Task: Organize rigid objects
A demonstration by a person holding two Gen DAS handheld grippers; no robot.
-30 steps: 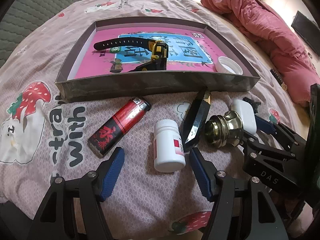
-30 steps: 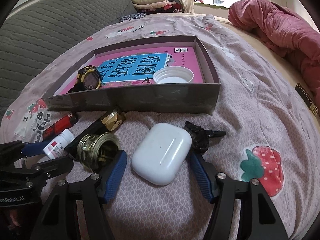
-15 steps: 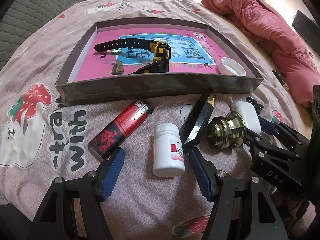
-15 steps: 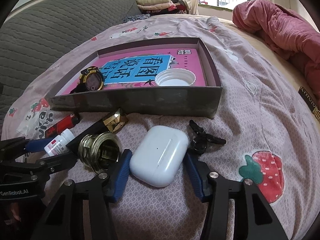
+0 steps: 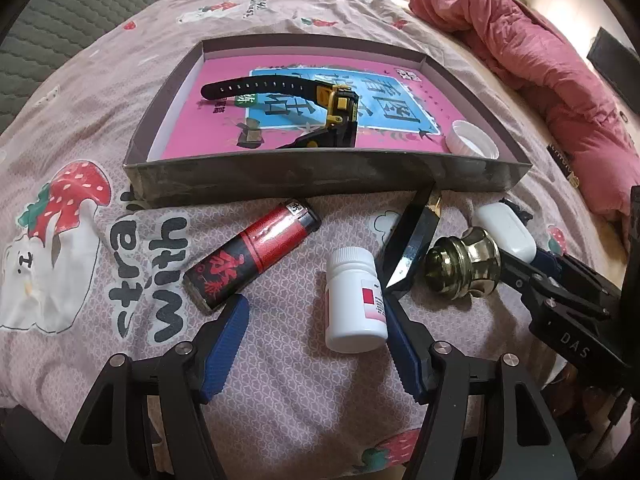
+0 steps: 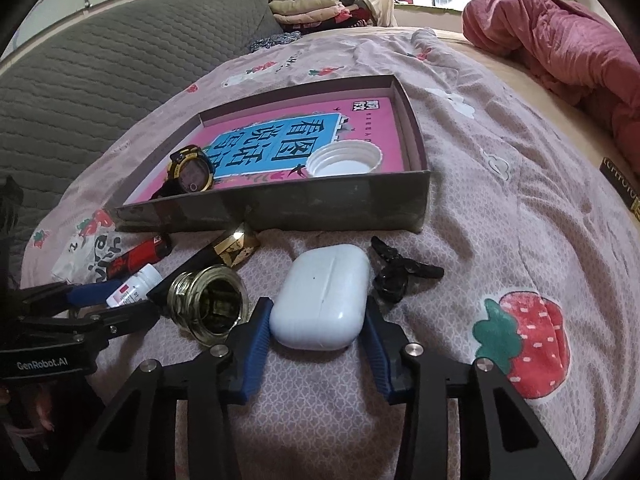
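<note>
My left claw hangs wide open over the bed, the white pill bottle lying against its right pad, unheld. My right claw is closing around the white earbud case, which lies between its blue pads, just short of the box.

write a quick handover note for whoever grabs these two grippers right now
Right gripper: jaws closing around the white earbud case, which lies on the bedspread between the pads; firm contact is not clear yet.
Left gripper: open, holding nothing, with the white pill bottle lying by its right finger.
Done: wristwatch and white cap are in the box.
Left on the bed in front of the box: red lighter, black faceted piece, brass knob, small black clip, the pill bottle and the earbud case.
</note>
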